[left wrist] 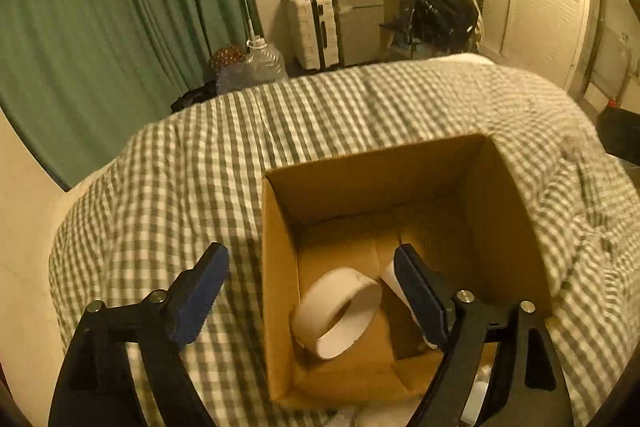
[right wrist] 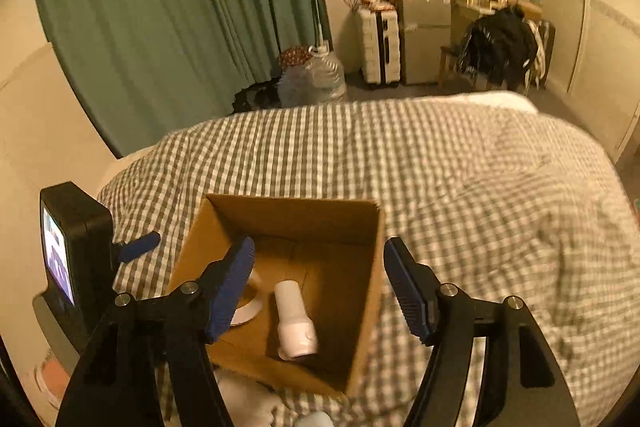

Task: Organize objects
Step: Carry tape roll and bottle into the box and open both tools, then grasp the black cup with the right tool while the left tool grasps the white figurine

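An open cardboard box (left wrist: 280,267) sits on a green-and-white checked bed cover (left wrist: 180,187). Inside lie a white tape roll (left wrist: 340,311) and a white bottle, partly hidden behind my right finger in the left wrist view. The right wrist view shows the box (right wrist: 368,267), the white bottle (right wrist: 294,319) lying on its floor and the tape roll (right wrist: 248,303) at the left. My left gripper (left wrist: 310,291) is open and empty, straddling the box's left wall. My right gripper (right wrist: 318,287) is open and empty above the box. The left gripper's finger (right wrist: 138,247) and its camera show at the left.
Pale objects lie on the cover in front of the box (right wrist: 256,403). Beyond the bed are green curtains (left wrist: 100,7), a water jug (left wrist: 264,63), a white suitcase (left wrist: 312,31), a small fridge (left wrist: 360,15) and a chair with dark clothes (left wrist: 444,15).
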`<move>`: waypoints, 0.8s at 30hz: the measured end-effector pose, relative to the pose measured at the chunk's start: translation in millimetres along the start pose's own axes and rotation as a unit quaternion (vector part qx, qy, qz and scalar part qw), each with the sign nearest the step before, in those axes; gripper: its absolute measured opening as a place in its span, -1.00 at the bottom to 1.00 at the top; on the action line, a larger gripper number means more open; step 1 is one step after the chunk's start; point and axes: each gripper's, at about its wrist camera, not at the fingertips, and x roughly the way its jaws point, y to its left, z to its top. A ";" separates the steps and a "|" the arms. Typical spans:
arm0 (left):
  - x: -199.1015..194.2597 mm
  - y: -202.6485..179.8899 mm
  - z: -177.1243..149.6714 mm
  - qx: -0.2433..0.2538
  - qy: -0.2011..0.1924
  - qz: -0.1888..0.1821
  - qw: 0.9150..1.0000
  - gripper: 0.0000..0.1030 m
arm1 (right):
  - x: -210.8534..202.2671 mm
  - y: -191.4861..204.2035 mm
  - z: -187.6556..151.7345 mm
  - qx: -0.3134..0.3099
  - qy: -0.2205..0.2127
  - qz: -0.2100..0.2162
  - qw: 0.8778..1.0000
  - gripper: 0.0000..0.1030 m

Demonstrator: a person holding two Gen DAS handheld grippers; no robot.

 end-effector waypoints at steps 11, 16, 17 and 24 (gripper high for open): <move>-126.9 21.1 -21.5 0.009 -0.053 -0.027 0.998 0.80 | -114.2 24.1 -32.5 -0.076 -0.008 -0.054 0.996 0.36; -151.2 28.4 -76.2 0.022 -0.062 -0.017 0.998 0.80 | -138.3 44.2 -83.3 -0.118 0.003 -0.034 0.992 0.45; -152.3 28.3 -91.3 0.023 -0.061 -0.016 0.998 0.80 | -139.4 49.2 -96.7 -0.125 0.007 -0.025 0.992 0.45; -142.8 24.8 -187.3 -0.009 -0.067 0.028 0.997 0.80 | -119.8 64.6 -186.0 -0.137 0.042 0.040 0.989 0.46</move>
